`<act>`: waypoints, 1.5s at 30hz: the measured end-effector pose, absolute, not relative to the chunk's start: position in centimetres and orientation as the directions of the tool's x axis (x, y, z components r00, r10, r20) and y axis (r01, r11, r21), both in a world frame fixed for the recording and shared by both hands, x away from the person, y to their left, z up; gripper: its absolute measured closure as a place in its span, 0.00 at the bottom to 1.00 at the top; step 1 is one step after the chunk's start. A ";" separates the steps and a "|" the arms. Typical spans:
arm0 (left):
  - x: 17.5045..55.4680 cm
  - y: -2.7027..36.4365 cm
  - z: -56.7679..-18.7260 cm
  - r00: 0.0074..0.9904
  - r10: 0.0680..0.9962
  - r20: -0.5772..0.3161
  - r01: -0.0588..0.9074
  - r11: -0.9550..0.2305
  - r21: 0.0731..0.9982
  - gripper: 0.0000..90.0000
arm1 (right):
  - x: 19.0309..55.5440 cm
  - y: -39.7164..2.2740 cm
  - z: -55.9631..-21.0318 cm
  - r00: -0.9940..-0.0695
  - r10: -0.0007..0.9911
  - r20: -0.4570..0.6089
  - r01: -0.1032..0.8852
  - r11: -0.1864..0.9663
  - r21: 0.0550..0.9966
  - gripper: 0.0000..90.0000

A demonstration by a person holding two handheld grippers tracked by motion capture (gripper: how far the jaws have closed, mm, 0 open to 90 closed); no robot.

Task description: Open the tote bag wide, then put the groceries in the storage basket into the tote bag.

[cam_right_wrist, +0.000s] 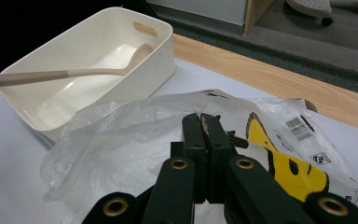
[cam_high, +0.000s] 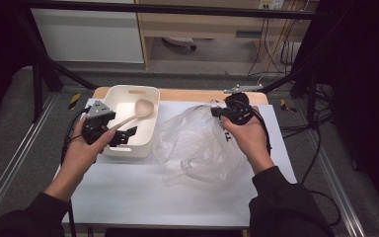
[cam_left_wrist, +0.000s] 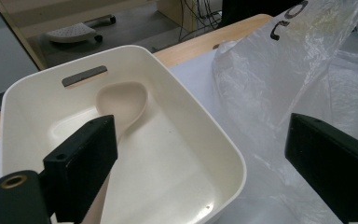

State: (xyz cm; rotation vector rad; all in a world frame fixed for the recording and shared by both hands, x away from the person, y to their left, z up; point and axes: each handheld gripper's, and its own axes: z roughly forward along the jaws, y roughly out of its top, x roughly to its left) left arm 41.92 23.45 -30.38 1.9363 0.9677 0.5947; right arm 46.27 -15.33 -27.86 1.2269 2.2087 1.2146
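A cream bin [cam_high: 128,89] stands at the back left of the white sheet. A beige spoon [cam_high: 137,112] lies in it, bowl at the far end and handle sticking out over the near left rim. My left gripper [cam_high: 130,136] hovers at that near rim, open, with the spoon handle [cam_left_wrist: 103,191] running beside its left jaw and untouched. In the left gripper view the bin rim [cam_left_wrist: 186,98] and spoon bowl [cam_left_wrist: 121,100] lie ahead. My right gripper [cam_high: 216,112] is shut on the top edge of a clear plastic bag [cam_high: 197,143], which slumps toward me. The shut right gripper [cam_right_wrist: 202,119] pinches the film of the bag [cam_right_wrist: 135,121].
A white sheet [cam_high: 143,192] covers the wooden table [cam_high: 187,95]. Inside the bag is a yellow and black printed item [cam_right_wrist: 284,163] with a barcode label. Black frame posts [cam_high: 37,84] stand at both back corners. Cables hang at the right.
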 end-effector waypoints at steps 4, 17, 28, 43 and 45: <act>41.9 24.0 -30.2 0.572 0.820 0.037 0.395 -0.315 0.863 0.10 | 46.2 -15.2 -28.0 -0.576 0.811 0.106 0.526 0.268 0.807 1.00; 42.0 25.6 -29.9 0.541 0.841 0.020 0.415 -0.288 0.863 0.09 | 46.0 -15.1 -28.5 -0.585 0.804 0.108 0.526 0.275 0.805 1.00; 42.2 26.5 -30.0 0.509 0.861 0.013 0.431 -0.268 0.862 0.09 | 45.9 -14.8 -29.1 -0.591 0.799 0.107 0.532 0.287 0.797 1.00; 43.1 27.7 -30.8 0.493 0.870 -0.006 0.467 -0.259 0.846 0.11 | 45.8 -14.7 -30.3 -0.598 0.794 0.111 0.542 0.299 0.785 1.00; 43.1 27.8 -30.9 0.491 0.871 -0.004 0.470 -0.262 0.843 0.11 | 45.8 -14.7 -30.4 -0.599 0.793 0.111 0.543 0.300 0.784 1.00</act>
